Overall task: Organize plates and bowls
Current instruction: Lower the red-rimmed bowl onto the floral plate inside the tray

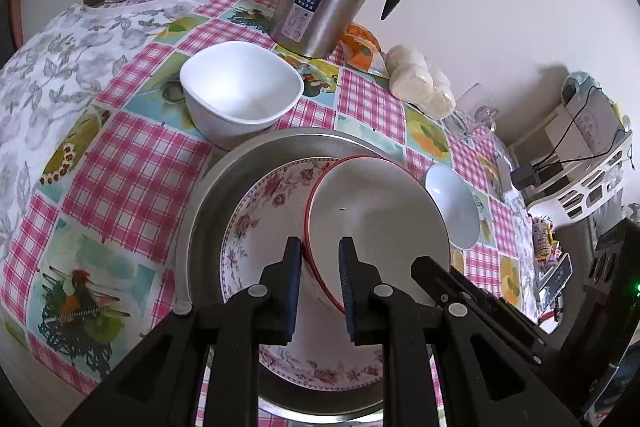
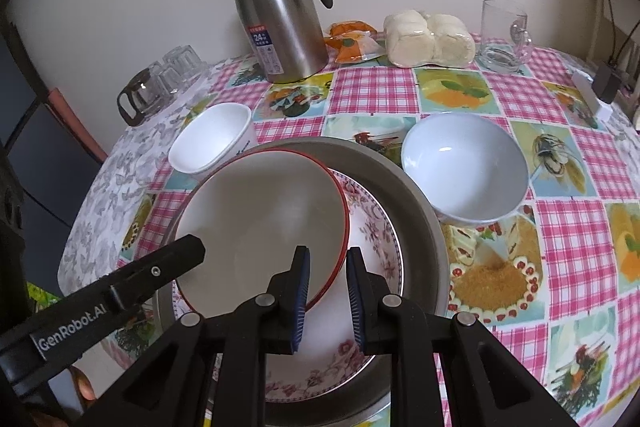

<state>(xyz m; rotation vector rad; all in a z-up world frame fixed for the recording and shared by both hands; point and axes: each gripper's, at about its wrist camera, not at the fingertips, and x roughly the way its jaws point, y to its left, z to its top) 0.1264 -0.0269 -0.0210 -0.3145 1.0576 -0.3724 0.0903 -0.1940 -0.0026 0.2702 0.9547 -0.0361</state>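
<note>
Red-rimmed plate; pink-floral plate; white bowl; pink-check tablecloth.

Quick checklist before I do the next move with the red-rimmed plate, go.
1. Left gripper grip on red-rimmed plate: ok, rim between its closed fingers.
2. Right gripper grip on the same plate: ok.
3. Plate level: not ok, tilted.
4. Floral plate seated in metal pan: ok.
5. White bowl and pale blue bowl apart from the pan: cannot tell, both sit close by its rim.
</note>
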